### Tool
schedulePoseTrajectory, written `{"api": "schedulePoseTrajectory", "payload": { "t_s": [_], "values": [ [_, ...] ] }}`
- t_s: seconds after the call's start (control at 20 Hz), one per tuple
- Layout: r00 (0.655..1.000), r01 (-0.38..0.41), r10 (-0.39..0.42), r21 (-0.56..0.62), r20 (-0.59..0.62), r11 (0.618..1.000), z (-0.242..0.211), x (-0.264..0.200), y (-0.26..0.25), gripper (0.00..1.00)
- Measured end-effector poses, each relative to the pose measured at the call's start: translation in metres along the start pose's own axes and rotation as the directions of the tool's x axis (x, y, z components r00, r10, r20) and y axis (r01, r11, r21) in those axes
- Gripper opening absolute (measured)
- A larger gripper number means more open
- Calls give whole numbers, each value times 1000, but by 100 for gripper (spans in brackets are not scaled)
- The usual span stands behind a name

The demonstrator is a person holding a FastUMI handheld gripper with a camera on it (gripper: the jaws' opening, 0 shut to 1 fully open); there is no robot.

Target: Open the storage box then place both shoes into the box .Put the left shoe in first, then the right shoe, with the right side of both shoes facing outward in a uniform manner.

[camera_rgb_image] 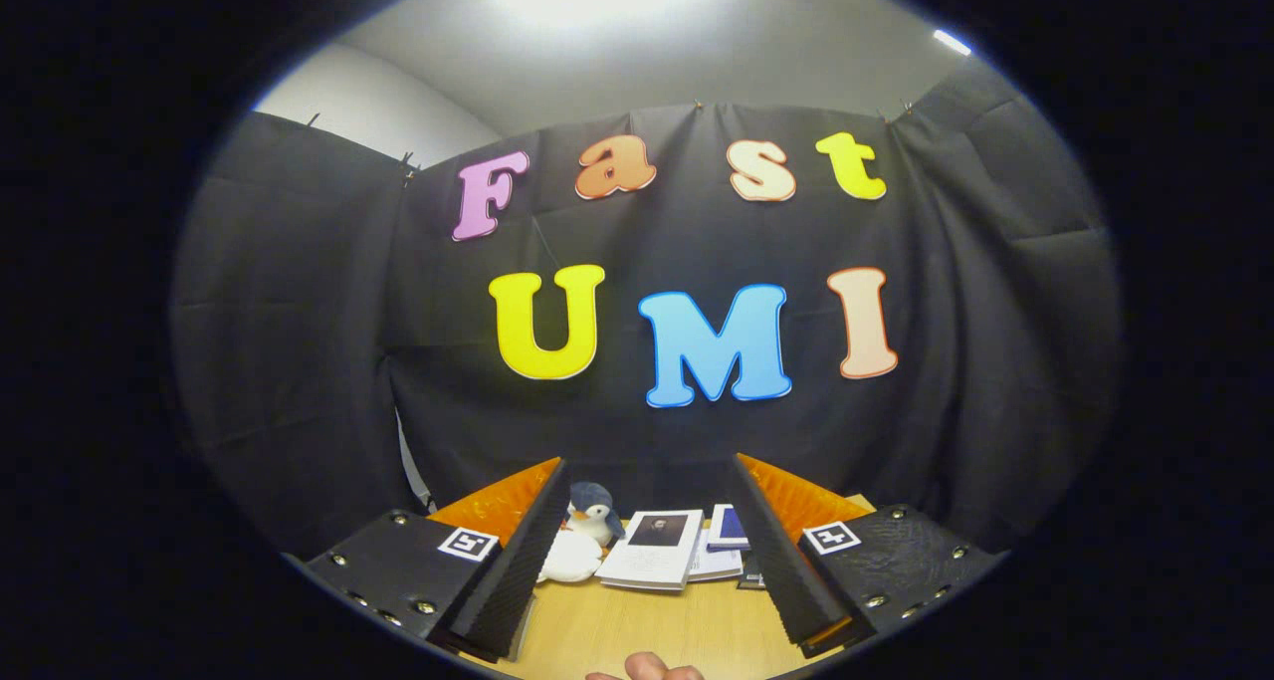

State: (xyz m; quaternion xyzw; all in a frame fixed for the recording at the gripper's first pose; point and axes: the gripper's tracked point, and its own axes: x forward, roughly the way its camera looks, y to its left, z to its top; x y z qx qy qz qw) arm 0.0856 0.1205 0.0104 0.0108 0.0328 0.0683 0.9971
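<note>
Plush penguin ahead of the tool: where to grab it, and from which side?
Probably the plush penguin's rounded head, coming straight ahead and slightly down. It sits upright on the wooden table, beyond the open tool, with the white book close beside it, so a side approach looks crowded. Its lower body is partly hidden.

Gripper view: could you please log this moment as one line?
tongs: open, empty | ahead: penguin plush, books on wooden table | storage box, shoes: unseen | task: not started

Penguin plush (594, 510) beside booklets (659, 549) on wooden table (647, 630), before black cloth wall (299, 361).
</note>
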Motion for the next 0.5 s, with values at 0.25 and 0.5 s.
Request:
{"api": "schedulePoseTrajectory", "payload": {
  "t_s": [0.25, 0.5],
  "values": [
    [999, 0, 2, 38, -41, 999, -6, -19, -1, 96],
    [999, 45, -44, 90, -16, 995, 5, -29, -26, 96]
  ]
}}
